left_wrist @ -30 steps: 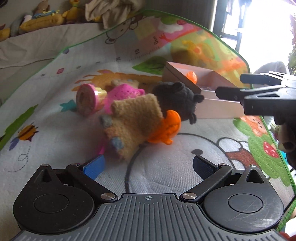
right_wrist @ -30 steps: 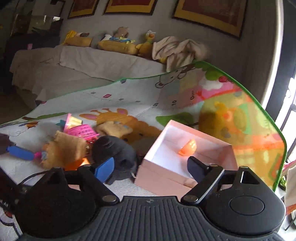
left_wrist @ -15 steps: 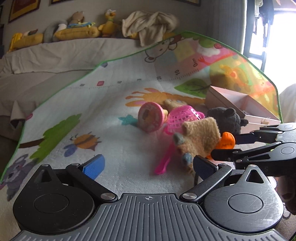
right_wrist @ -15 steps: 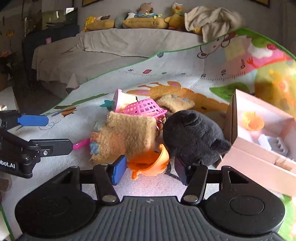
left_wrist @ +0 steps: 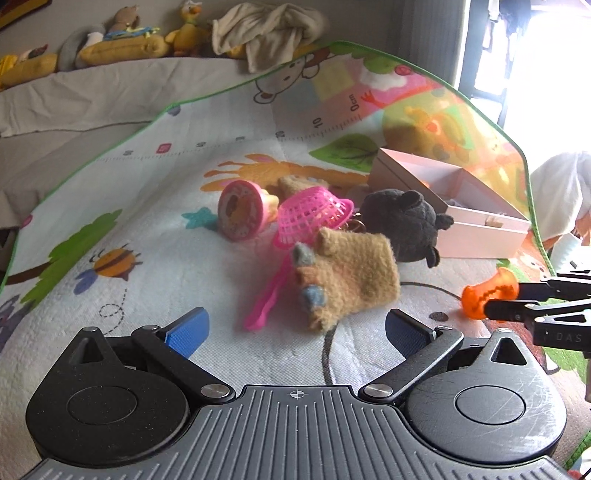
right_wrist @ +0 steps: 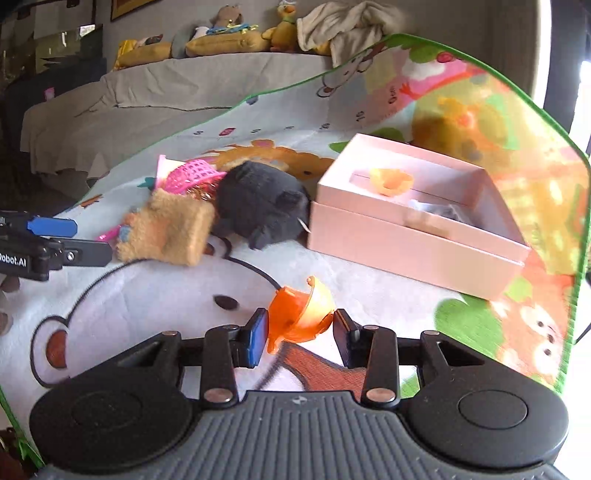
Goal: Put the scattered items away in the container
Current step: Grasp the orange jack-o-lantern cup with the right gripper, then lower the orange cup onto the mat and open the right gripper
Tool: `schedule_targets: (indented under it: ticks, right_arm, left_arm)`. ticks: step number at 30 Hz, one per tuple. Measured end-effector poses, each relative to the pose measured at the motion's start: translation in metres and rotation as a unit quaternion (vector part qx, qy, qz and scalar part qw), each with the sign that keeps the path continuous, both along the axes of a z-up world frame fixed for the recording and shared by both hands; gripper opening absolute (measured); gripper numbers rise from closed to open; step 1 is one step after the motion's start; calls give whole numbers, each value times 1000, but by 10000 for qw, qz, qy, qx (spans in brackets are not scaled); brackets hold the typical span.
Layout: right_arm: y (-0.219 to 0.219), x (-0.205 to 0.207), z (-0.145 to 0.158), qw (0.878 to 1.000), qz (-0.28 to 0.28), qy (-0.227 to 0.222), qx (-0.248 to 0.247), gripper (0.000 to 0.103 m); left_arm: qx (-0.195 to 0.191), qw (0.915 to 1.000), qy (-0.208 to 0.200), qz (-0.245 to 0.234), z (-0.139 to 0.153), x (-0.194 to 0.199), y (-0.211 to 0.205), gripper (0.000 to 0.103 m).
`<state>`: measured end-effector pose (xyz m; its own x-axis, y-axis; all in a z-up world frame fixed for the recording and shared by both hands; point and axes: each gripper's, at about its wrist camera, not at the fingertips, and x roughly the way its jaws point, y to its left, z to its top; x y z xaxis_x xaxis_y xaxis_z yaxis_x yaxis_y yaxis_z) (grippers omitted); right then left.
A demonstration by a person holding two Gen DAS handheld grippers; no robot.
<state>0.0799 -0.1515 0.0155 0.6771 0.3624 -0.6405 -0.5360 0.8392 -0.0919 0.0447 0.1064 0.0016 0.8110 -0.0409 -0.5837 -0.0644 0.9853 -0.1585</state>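
My right gripper (right_wrist: 300, 332) is shut on an orange plastic cup (right_wrist: 299, 314) and holds it above the play mat, in front of the open pink box (right_wrist: 406, 236). The cup also shows at the right of the left wrist view (left_wrist: 487, 295). My left gripper (left_wrist: 293, 328) is open and empty, just short of a tan knitted mitten (left_wrist: 347, 277). Behind the mitten lie a pink spoon (left_wrist: 269, 295), a pink basket (left_wrist: 314, 214), a round pink toy (left_wrist: 242, 212) and a black plush (left_wrist: 402, 229). The box holds an orange piece (right_wrist: 391, 181).
The colourful play mat (left_wrist: 129, 229) lies on a bed, its far end propped up. Stuffed toys (left_wrist: 122, 48) and a crumpled cloth (left_wrist: 273, 29) sit along the wall. A bright window (left_wrist: 546, 74) is at the right.
My right gripper has closed on the orange cup and lifted it back away from the pile. My left gripper has drawn back slightly and stays open.
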Motion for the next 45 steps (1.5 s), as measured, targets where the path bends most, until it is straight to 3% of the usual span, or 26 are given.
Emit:
schedule_targets:
  ticks: [5,6,9,10,14,19,21,24,27,33,38,42,45]
  right_arm:
    - [-34,-18,-7,9981,-492,-335,-177,38]
    - [-39,-20,-10,9978,-567,-316,-92,42]
    - [-52,-20,-16,9961,-794,-241,292,85]
    - [-54,-21,-17,9953,-837,-252,407,87]
    - [-60,-22,-18,9936,-918,-253,601,88]
    - [-74,-11,-22,9880,-1130,121,1042,93]
    - [-80,-7,-23,9844,-1240,263,1220,95]
    - [-84,-5,-24,9818,-1278,347,1364,97]
    - [-84,-6,-24,9822,-1243,333,1370,98]
    - [-85,-5,-24,9811,-1259,379,1422,100]
    - [-86,-3,-24,9807,-1259,407,1440,101]
    - [-85,-3,-24,9805,-1263,415,1448,101]
    - [-85,-3,-25,9804,-1263,419,1453,102]
  left_arm:
    - [58,9996,57,-285,-1,6,-19,103]
    - [114,9993,52,-365,-1,8,-24,103]
    - [381,9979,-11,-519,0,17,-33,103]
    - [469,9975,-55,-520,1,20,-35,103]
    - [579,9973,-51,-447,5,36,-35,103]
    - [257,9987,187,-398,-1,53,-31,103]
    - [-16,9967,199,-787,-1,51,-38,103]
    - [-522,9820,259,-1798,1,40,-54,103]
    - [-552,9713,189,-2306,8,28,-65,103]
    - [75,9798,61,-1998,14,21,-76,103]
    - [-413,9731,-32,-2268,20,24,-75,103]
    - [-764,9646,165,-2519,11,35,-82,103]
    - [-605,9693,327,-2359,1,41,-86,103]
